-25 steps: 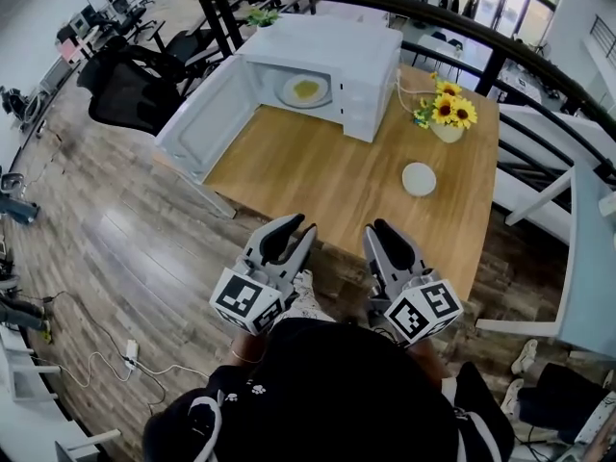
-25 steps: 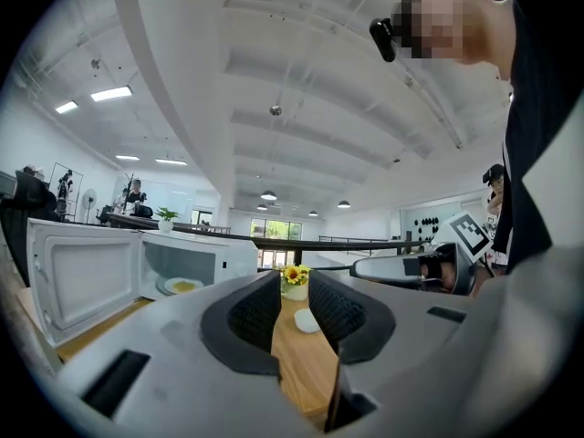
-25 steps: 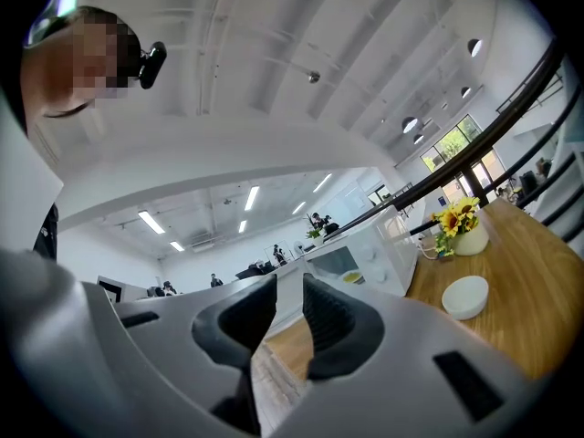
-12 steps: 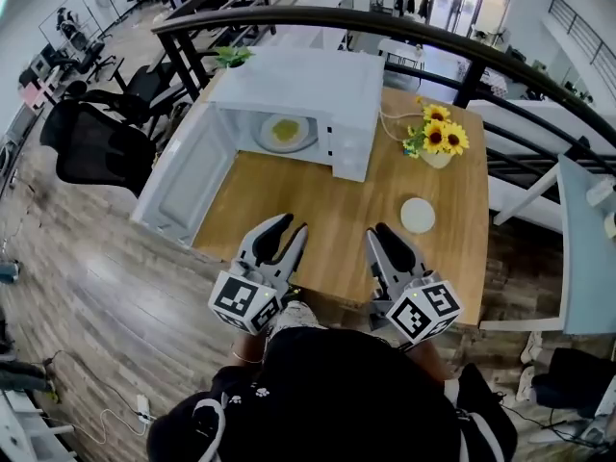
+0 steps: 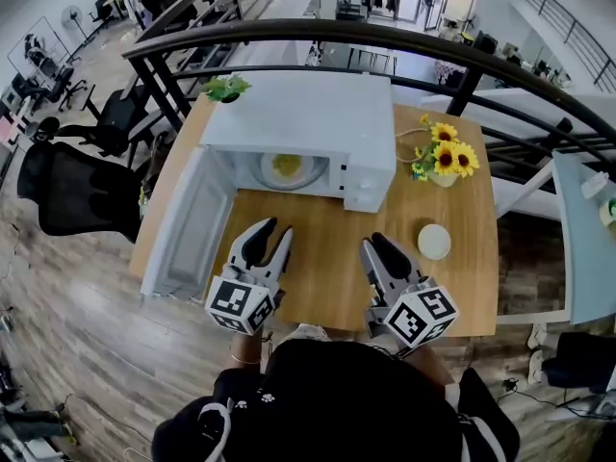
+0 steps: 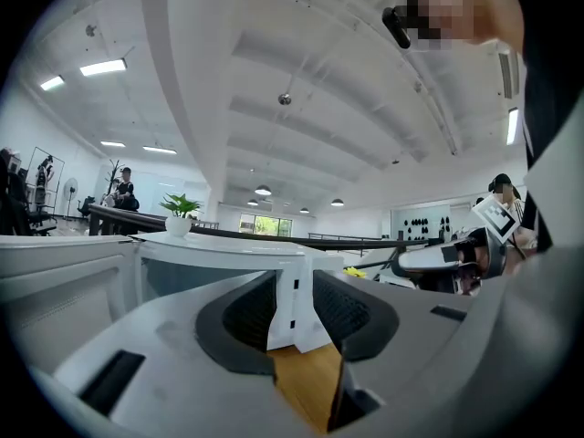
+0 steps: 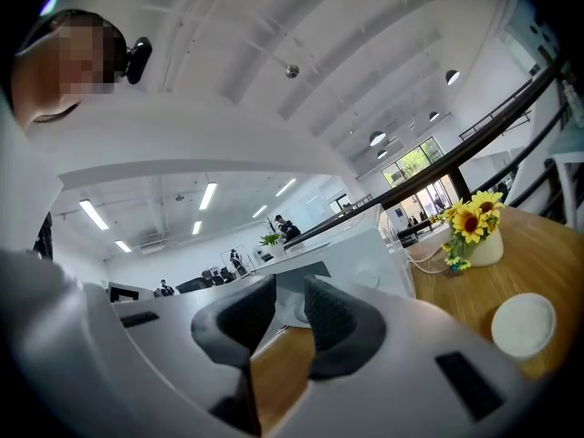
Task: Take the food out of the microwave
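Head view: at the far edge of the tabletop (image 5: pixel 318 258) stands the microwave (image 5: pixel 308 114), its door (image 5: pixel 188 224) swung out along the left edge and the plate of food (image 5: pixel 287 168) inside its cavity. The left tool (image 5: pixel 271 229) and right tool (image 5: pixel 373 242) hover over the near edge, both spread and empty. The left one points almost straight at the plate and is nearer.

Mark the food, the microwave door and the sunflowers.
food (image 5: pixel 286 166), head view, middle of the yellow patch.
microwave door (image 5: pixel 190 224), head view, inner panel.
sunflowers (image 5: pixel 446 159), head view, a yellow bloom.
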`<state>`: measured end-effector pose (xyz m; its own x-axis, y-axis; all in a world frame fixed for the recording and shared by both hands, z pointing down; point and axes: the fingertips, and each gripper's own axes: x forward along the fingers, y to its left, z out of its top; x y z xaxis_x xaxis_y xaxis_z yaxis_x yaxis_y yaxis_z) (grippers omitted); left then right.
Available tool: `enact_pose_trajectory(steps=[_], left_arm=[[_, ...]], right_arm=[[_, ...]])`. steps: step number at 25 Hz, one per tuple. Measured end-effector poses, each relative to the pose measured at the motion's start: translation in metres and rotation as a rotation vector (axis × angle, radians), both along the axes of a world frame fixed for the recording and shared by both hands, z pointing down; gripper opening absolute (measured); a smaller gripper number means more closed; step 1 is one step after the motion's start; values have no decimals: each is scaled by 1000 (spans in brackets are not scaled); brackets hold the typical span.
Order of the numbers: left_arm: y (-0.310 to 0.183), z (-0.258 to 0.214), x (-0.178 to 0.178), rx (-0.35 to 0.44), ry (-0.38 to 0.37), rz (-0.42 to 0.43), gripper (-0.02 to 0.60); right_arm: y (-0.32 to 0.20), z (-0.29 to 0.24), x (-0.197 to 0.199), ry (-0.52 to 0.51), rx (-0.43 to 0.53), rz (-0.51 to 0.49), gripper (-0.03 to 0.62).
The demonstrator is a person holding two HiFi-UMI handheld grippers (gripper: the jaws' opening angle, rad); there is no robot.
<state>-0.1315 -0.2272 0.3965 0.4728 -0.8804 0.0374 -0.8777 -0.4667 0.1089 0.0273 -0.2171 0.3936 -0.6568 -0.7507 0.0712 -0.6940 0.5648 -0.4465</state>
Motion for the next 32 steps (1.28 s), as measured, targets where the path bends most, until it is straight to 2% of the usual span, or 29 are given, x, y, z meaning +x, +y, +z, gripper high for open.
enact_pose_trajectory(steps=[7,14,18,23,32], left_arm=[[-47,21,-61,-42,-38,-33,121],[-85,39,-98,-89,-56,-36,136],[-104,47,-106,-119,-78,-21,159],[-122,59,-106,-160,-111,5,184],[-146,83,-103,-207,-98,31,188]], right_arm=[[-31,19,-43,39,-44,26,97],[-64,32,-82,96,-48,13,127],[-82,35,-95,130,-37,25,132],[-99,44,-103,124,-66,65,140],[-128,62,-116,140,-103,125,160]])
